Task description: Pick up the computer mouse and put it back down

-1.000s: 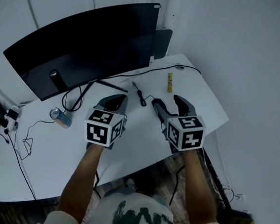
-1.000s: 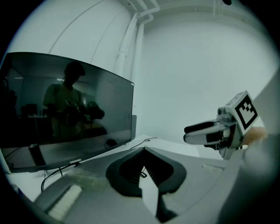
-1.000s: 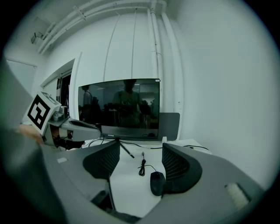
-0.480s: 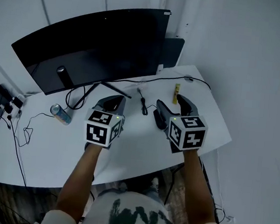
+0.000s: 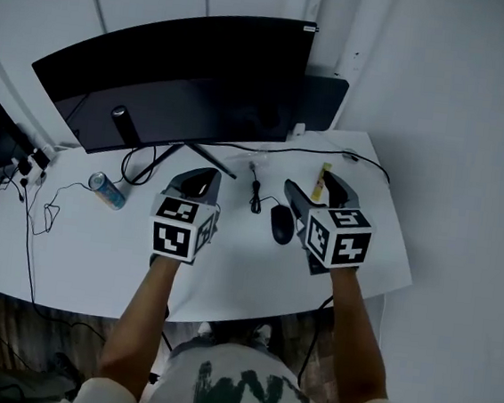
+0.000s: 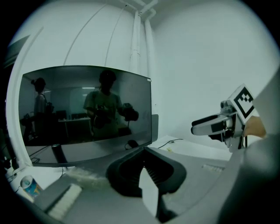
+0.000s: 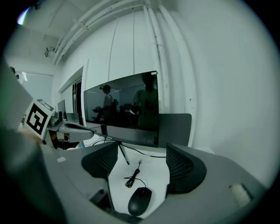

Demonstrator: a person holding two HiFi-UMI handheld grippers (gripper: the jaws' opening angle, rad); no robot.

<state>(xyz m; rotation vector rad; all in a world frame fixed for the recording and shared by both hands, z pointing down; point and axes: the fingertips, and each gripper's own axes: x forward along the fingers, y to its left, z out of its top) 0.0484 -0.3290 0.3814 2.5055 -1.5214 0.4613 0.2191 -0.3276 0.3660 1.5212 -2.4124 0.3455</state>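
A black computer mouse (image 5: 282, 223) lies on the white table (image 5: 227, 265), its cable (image 5: 255, 190) running toward the monitor. My right gripper (image 5: 318, 190) hovers just right of it. Its jaws are opening and the pads press on nothing. In the right gripper view the mouse (image 7: 140, 200) sits low on the table below the gap of the right gripper (image 7: 143, 165). My left gripper (image 5: 193, 181) is over the table left of the mouse, with its jaws together. In the left gripper view the left gripper (image 6: 146, 168) is empty and the right gripper (image 6: 218, 124) shows at the right.
A wide curved monitor (image 5: 185, 73) stands at the back on a stand, with a dark panel (image 5: 325, 101) behind its right end. A drink can (image 5: 108, 190) lies at the left near loose cables (image 5: 45, 215). A small yellow item (image 5: 322, 184) lies by the right gripper.
The mouse, close against the right gripper's left jaw before, now lies in plain view apart from it. The right jaws stand slightly wider. The left gripper has barely shifted.
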